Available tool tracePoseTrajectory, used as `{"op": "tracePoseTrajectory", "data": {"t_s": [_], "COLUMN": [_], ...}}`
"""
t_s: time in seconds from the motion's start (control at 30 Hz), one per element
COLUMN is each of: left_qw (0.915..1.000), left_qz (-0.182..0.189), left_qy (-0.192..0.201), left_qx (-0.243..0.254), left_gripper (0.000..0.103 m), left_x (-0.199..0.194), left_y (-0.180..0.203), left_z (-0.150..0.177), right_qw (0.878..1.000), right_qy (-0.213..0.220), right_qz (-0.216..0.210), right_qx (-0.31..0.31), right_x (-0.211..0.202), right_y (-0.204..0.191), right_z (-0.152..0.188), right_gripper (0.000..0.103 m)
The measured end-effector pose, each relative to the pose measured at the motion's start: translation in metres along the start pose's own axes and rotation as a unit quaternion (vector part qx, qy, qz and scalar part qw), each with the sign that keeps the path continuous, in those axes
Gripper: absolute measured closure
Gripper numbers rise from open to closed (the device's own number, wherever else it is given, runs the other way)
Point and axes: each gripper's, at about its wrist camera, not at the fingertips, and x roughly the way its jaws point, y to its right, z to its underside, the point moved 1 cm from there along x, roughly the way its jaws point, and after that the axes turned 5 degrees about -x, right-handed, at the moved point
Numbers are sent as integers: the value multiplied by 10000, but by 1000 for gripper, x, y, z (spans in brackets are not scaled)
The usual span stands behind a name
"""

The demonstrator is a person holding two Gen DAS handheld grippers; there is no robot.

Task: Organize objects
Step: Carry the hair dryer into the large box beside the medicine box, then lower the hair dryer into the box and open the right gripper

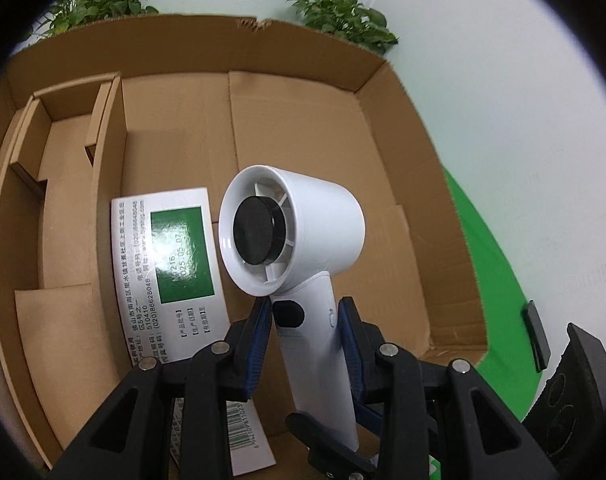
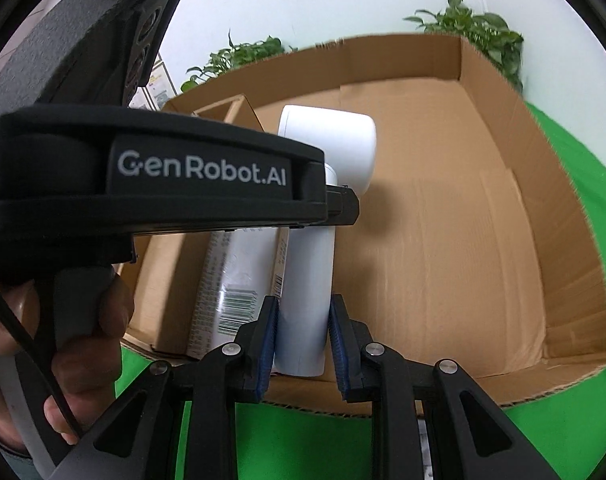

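Green desk [image 2: 287, 432], one cardboard box [image 1: 419, 168]: above its floor, one white hair dryer [image 1: 303, 216], handle clamped by both claws, left claw [image 1: 305, 344] high, right claw [image 2: 303, 340] low. One labelled carton [image 1: 167, 264] beside it.

hair dryer [image 1: 303, 232]: smooth white plastic, slight sheen | box [image 1: 303, 120]: matt brown corrugated cardboard | label [image 1: 171, 264]: glossy printed paper

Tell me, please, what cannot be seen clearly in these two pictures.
- Left wrist view: the white box is partly covered by the hair dryer and the left gripper.
- Right wrist view: the dryer's front is hidden behind the left gripper's body.
- Right wrist view: the box's print is blurred.
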Motion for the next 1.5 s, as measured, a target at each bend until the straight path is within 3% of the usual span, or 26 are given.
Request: {"op": "tracePoseTrajectory", "data": {"t_s": [0.4, 0.6, 0.67, 0.77, 1.1, 1.33, 1.5], "left_qw": [9996, 9998, 9990, 9989, 9979, 9972, 9966], "left_qz": [-67, 39, 239, 64, 6, -84, -110], "left_qy": [-216, 131, 231, 389, 525, 646, 755], "left_qx": [-140, -168, -309, -244, -378, -366, -318], "left_gripper": [70, 70, 70, 70, 70, 70, 70], "left_x": [10, -12, -22, -32, -46, -54, -61], "left_y": [-11, -12, -17, -19, -40, -48, -50], "left_z": [1, -1, -2, -3, 5, 12, 18], "right_qw": [9995, 9995, 9994, 9991, 9960, 9976, 9990], "right_qy": [-130, -59, -98, -152, -303, -289, -72], "right_qz": [270, 302, 337, 377, 647, 225, 27], "right_qx": [-77, 0, -48, -82, -540, -590, -432], "right_x": [26, 25, 25, 33, 53, 58, 51], "right_y": [1, 1, 0, -2, -27, -37, -24], "right_z": [-6, -12, -10, -8, -1, -10, -32], "right_gripper": [81, 81, 81, 81, 79, 74, 70]}}
